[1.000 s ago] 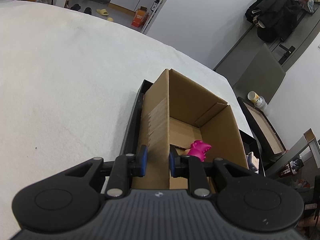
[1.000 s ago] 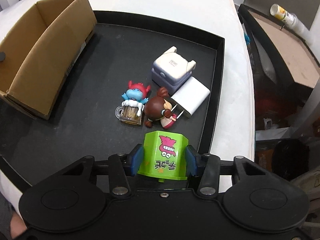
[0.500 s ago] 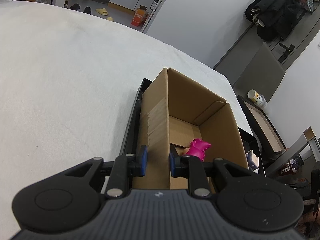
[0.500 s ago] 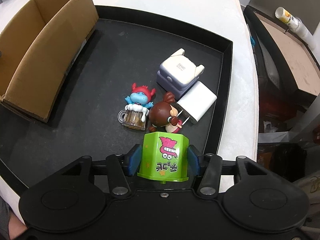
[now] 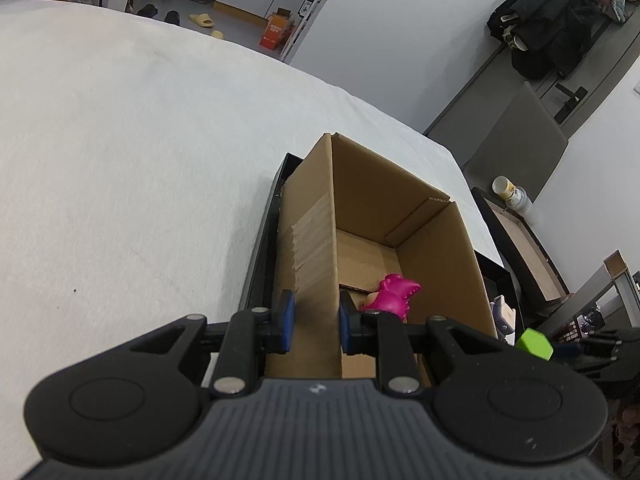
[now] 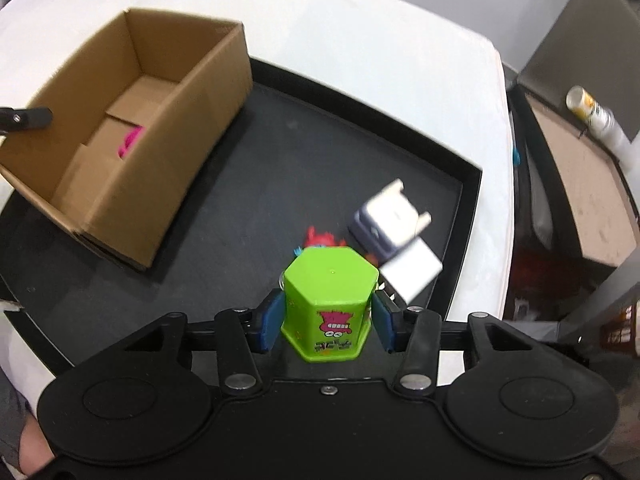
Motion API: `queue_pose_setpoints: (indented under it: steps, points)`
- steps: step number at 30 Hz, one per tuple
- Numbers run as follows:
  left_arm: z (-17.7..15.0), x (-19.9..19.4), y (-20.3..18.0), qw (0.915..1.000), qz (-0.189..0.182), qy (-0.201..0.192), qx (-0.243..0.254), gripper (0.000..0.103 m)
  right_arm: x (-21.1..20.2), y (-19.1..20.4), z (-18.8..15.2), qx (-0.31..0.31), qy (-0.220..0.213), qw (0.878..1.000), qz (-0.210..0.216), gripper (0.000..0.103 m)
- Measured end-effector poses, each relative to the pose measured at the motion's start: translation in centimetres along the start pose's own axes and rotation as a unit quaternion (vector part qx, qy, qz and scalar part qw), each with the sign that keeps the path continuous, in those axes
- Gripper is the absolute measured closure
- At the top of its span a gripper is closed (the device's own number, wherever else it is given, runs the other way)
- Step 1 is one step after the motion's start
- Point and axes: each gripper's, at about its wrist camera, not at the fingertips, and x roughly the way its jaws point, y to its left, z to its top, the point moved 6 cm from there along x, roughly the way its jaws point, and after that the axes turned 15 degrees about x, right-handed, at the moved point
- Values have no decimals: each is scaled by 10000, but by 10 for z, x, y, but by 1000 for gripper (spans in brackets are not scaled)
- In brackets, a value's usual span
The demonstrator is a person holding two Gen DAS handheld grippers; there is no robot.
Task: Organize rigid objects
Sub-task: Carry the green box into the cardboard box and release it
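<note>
My left gripper [image 5: 314, 322] is shut on the near wall of the open cardboard box [image 5: 316, 264], which stands at the left end of a black tray [image 6: 256, 184]. A pink toy [image 5: 396, 292] lies inside the box; it also shows in the right wrist view [image 6: 130, 142]. My right gripper [image 6: 326, 322] is shut on a green hexagonal toy cup [image 6: 330, 292] and holds it above the tray. The cup also shows in the left wrist view [image 5: 534, 343].
On the tray's right half lie a white and purple block [image 6: 386, 218], a white charger [image 6: 412, 272] and a red-and-blue figure [image 6: 320, 238], partly hidden by the cup. The tray sits on a white cloth [image 5: 120, 160]. A brown tray with a bottle [image 6: 592, 116] lies to the right.
My right gripper has lifted the green cup up and tilted it; the box interior has come into view. The left gripper holds the box wall as before.
</note>
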Motion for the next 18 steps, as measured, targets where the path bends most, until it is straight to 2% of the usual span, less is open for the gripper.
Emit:
queue_pose_setpoints:
  steps: [18]
  points:
    - [0,0,1,10000,-40,1,-7,82,-39,61,46,-275,-672,9958,558,58]
